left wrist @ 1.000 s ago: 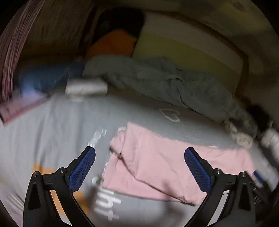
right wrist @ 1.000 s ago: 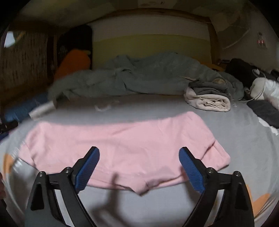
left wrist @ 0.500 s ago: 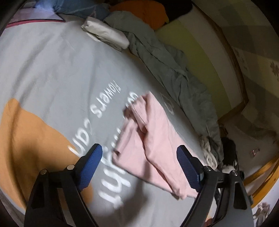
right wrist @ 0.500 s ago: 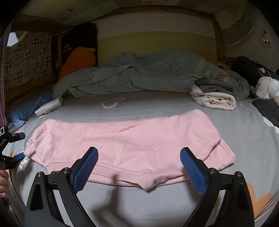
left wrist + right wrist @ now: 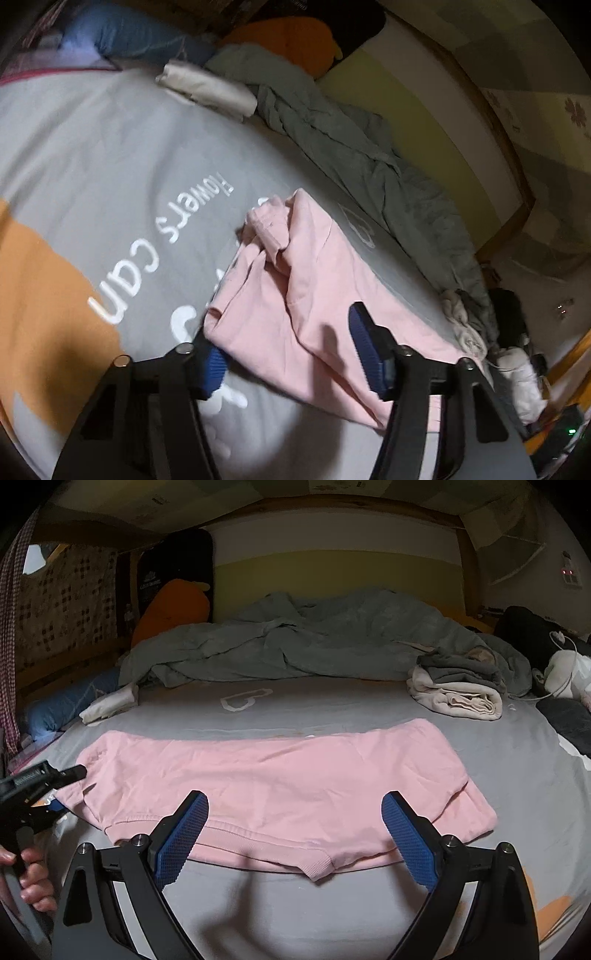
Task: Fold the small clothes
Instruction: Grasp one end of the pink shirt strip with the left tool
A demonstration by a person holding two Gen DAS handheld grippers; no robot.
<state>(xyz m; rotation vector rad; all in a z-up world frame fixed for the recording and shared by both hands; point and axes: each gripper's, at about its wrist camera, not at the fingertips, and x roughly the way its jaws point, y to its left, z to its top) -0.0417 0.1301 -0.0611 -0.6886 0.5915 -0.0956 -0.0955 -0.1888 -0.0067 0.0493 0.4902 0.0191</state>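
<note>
Grey bedding (image 5: 332,709) printed with white lettering and orange patches covered the bed, and the pink garment (image 5: 280,775) lay spread flat across its middle. At the garment's left end the left gripper (image 5: 291,354) had just been closing its blue-padded fingers (image 5: 364,350): one pad lay over the pink cloth, the other sat at the cloth's edge down on the bedding, so a fold of the garment stood between them. Whether the pads already pressed on it could not be told. From the right wrist view the same gripper appeared at the far left, held by a hand (image 5: 26,882). The right gripper (image 5: 295,834) hovered with its fingers (image 5: 181,834) spread wide over the garment's near hem, gripping nothing. Beyond the garment a rumpled grey-green blanket (image 5: 332,638) ran along the head of the bed. A folded stack of cream and grey clothes (image 5: 458,690) sat at its right, a folded white cloth (image 5: 110,701) at its left, beside a blue pillow (image 5: 59,709). An orange cushion (image 5: 173,609) leaned against the headboard.
</note>
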